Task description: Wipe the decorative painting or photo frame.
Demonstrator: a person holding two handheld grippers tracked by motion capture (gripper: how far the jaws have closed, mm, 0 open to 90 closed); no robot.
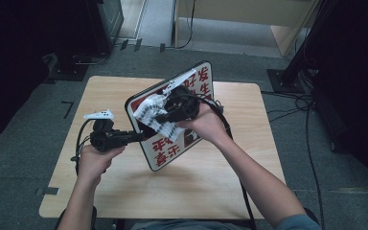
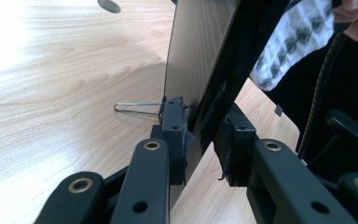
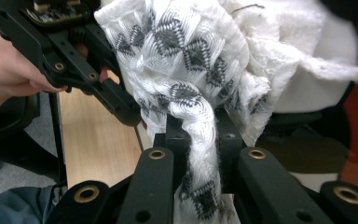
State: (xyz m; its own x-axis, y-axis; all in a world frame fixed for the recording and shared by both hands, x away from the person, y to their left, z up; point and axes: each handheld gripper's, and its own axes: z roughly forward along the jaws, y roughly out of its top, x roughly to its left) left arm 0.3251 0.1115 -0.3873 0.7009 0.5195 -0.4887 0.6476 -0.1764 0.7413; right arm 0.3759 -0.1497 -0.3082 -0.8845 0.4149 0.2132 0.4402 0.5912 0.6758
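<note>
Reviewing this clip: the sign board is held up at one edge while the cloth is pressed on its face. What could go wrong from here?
1. The left gripper clamps the sign board only at its lower edge, so pressure from wiping could make the tilted board pivot or slip out.
2. The right gripper pinches only a narrow fold of the cloth; the loose bulk may bunch up or pull free.
3. The cloth hangs close to the left gripper's jaws and could snag there.

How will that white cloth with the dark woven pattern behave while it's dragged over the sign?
The white patterned cloth is probably floppy: it bunches and droops past the right tongs. Likely light. Its ribbed weave may snag on the red-lettered white sign board rather than slide.
</note>
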